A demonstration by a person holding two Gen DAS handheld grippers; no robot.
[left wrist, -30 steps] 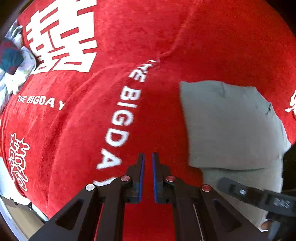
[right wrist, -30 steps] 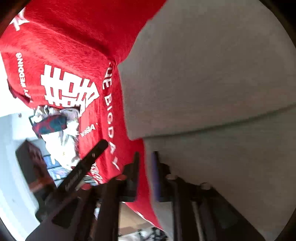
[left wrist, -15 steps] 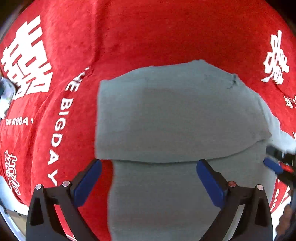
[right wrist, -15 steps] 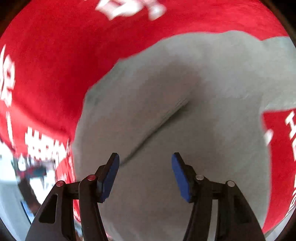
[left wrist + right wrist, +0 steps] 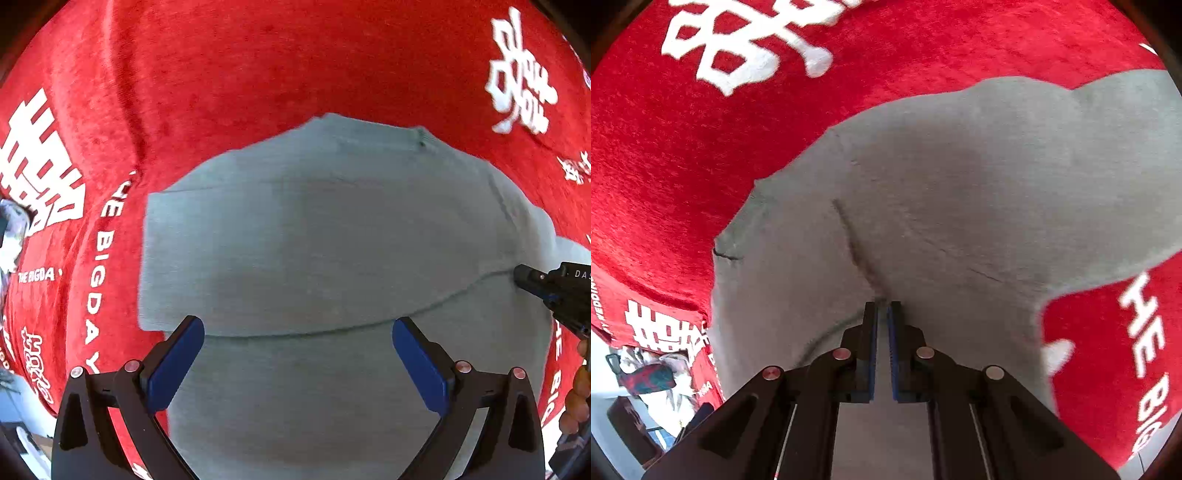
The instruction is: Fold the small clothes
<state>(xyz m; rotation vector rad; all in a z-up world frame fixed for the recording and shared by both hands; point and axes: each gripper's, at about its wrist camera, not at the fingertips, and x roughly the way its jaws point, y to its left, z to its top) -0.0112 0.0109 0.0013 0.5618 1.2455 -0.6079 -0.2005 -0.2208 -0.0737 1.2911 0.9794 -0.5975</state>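
Observation:
A grey garment lies folded on a red cloth with white lettering, its upper layer ending in a crosswise edge. My left gripper hovers over that edge, open wide, with nothing pressed between its blue pads. In the right wrist view the grey garment fills the middle. My right gripper is shut on it, and a crease in the fabric runs up from the tips. From the left wrist view, the right gripper touches the fold's right end.
The red cloth covers the whole surface around the garment. A heap of other clothes lies past its left edge, beside a dark box. A person's fingers show at the right rim.
My left gripper went from shut to wide open and moved from the red cloth to above the garment. My right gripper swung across the garment and closed on its fabric.

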